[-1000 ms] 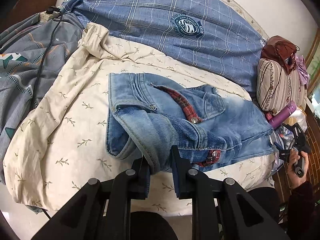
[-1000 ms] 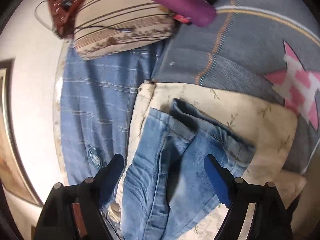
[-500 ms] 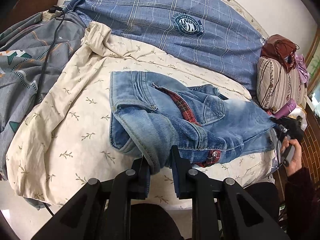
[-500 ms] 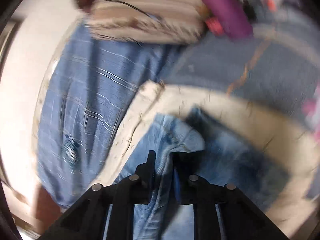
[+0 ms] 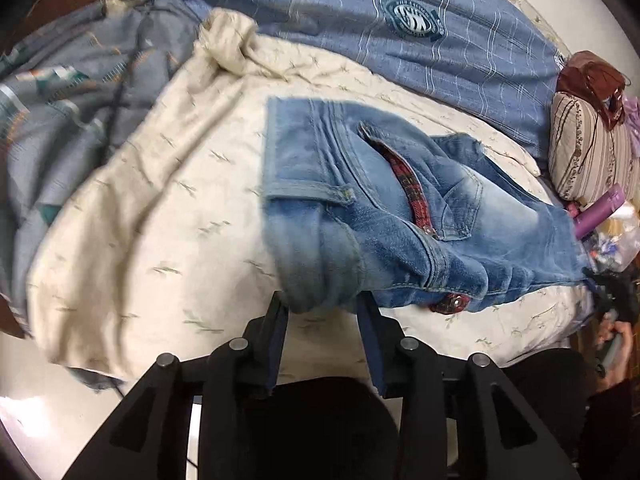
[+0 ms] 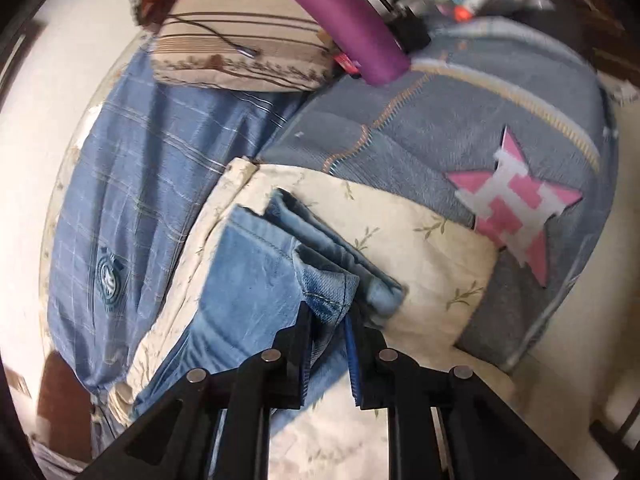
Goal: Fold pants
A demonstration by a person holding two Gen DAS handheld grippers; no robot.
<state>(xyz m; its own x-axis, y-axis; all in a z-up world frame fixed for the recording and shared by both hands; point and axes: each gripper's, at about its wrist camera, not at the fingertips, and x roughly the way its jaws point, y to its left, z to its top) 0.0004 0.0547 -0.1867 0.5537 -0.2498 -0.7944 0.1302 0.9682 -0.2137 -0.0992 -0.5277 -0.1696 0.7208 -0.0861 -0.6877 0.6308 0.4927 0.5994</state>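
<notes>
Bedding fills both of your views: a blue plaid quilt (image 5: pixel 400 28) with a round crest lies along the far side, a grey patterned blanket (image 6: pixel 480 128) with a pink star spreads beside it, and a cream sheet (image 5: pixel 160 200) printed with small sprigs covers the middle. On that cream sheet lie the jeans (image 5: pixel 380 208), part folded, waistband and red plaid lining showing in your left view, leg hems stacked in your right view. A striped pillow (image 6: pixel 240 40) rests at the head of the bed, and a purple bottle (image 6: pixel 352 28) lies just beside it. Your left gripper (image 5: pixel 322 312) has just been opening; its jaws stand apart on either side of a bunched fold of denim, no longer pinching it. Your right gripper (image 6: pixel 328 320) is clenched on a hem corner of the jeans, with the cloth caught between its pads.
</notes>
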